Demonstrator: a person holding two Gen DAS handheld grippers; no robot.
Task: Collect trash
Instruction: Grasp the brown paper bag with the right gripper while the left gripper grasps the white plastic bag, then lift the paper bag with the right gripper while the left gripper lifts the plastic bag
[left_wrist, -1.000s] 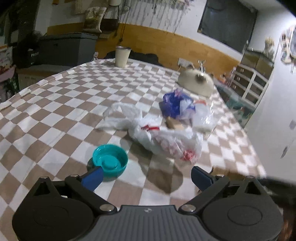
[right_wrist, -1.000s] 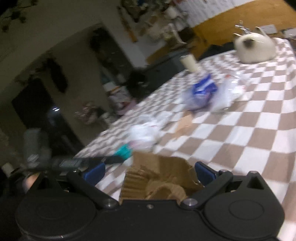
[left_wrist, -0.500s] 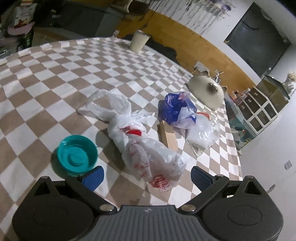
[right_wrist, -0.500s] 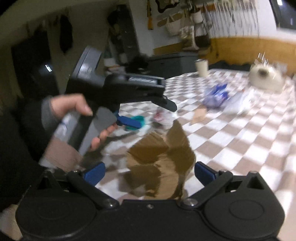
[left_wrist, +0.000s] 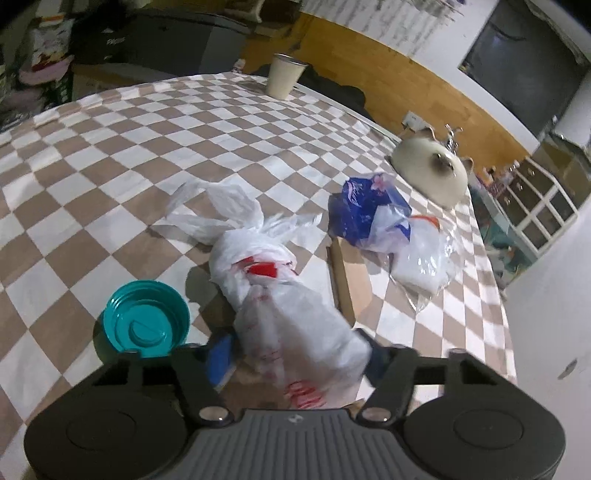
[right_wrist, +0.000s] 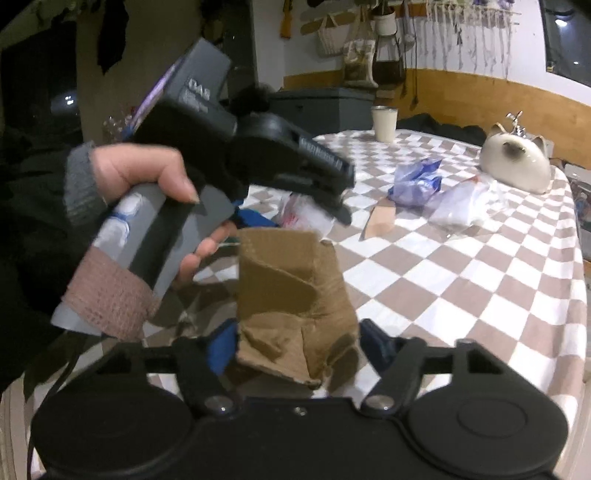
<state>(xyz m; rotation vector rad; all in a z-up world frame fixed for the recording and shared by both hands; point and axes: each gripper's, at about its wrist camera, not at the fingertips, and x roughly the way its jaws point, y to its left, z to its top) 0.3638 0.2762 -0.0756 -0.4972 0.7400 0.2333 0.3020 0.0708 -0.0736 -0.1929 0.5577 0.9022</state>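
In the left wrist view my left gripper (left_wrist: 299, 360) has closed its blue pads on the near end of a white plastic bag with red print (left_wrist: 280, 295) that lies on the checkered table (left_wrist: 110, 166). A teal lid (left_wrist: 146, 319) sits just left of it. A brown cardboard strip (left_wrist: 349, 280), a blue plastic bag (left_wrist: 369, 216) and a clear plastic bag (left_wrist: 423, 262) lie beyond. In the right wrist view my right gripper (right_wrist: 297, 349) is shut on a crumpled piece of brown cardboard (right_wrist: 295, 299), held above the table's near edge. The left gripper's body (right_wrist: 258, 158) shows there.
A cream cup (left_wrist: 284, 79) stands at the table's far edge. A cream ceramic cat-shaped pot (left_wrist: 432, 171) sits at the far right corner. A grey storage bin (left_wrist: 173, 40) and a white cabinet (left_wrist: 535, 210) stand beyond the table.
My left gripper has moved forward over the white bag and closed on it. My right gripper keeps the cardboard and has swung towards the left hand.
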